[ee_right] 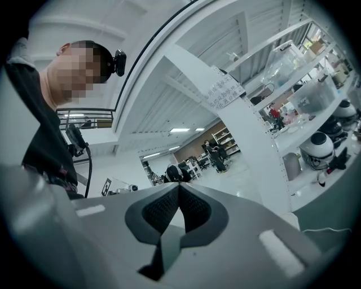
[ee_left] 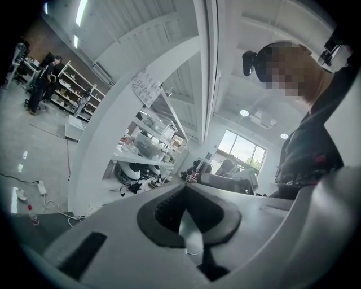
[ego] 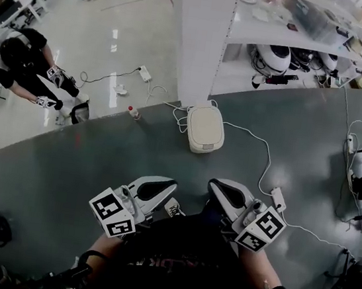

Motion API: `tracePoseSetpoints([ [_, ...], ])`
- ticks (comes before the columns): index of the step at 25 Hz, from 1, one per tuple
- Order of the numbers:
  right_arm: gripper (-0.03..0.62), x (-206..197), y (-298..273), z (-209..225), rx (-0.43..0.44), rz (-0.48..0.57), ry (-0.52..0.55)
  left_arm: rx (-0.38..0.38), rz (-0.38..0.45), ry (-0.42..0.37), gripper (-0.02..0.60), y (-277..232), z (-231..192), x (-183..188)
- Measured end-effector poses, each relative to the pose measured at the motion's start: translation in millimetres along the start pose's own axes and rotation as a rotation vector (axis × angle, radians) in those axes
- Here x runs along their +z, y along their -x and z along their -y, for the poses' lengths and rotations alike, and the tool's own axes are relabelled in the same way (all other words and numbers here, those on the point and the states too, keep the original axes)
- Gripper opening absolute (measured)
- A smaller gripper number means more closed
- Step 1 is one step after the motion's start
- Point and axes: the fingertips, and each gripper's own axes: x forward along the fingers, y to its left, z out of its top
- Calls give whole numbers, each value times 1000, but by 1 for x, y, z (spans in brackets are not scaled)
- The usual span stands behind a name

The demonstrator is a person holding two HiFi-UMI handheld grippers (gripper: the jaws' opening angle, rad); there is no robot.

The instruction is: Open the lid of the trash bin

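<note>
So the trash bin [ego: 204, 129] is a little white one sitting on the grey bench [ego: 63, 171], toward the far edge, right in front of the white pillar [ego: 199, 36]. The lid's flat down, so nothing has been opened yet. From above it's a rounded rectangle with the long side running away from the person. A white cable [ego: 260, 148] snakes past it to a power strip [ego: 278, 199].

What matters for the reach is that the bin is straight ahead of both grippers and well apart from them, sitting more or less on the line between the two. The left gripper [ego: 169, 187] and right gripper [ego: 215, 187] are tucked in near the person's body. If I had to pick, the right one looks a hair closer, but it's basically a toss-up. I can't tell which side the hinge is on.

Both are clenched on nothing. In the left gripper view the left gripper's [ee_left: 184, 187] tips meet with nothing between them, and it's the same for the right gripper [ee_right: 179, 186] in its own view.

Only the head view shows the bin at all. The gripper views get shelving, ceiling and other people out on the floor, and the bin shows up in neither of them.
</note>
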Motion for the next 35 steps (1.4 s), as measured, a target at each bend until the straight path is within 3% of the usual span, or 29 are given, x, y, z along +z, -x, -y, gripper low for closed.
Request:
tracePoseSetpoints([
  [19,7,-4,-9,26,-51,-18,-47,15,-11,43,3,-1,-17,-7],
  [28,8,-4,-5,90,-170,-50,-54,5,-60,50,3,-26,-31,-15],
  [35,31,-39,-4,165,-245,-126,-75,16,-92,104,3,-57,-48,-31],
])
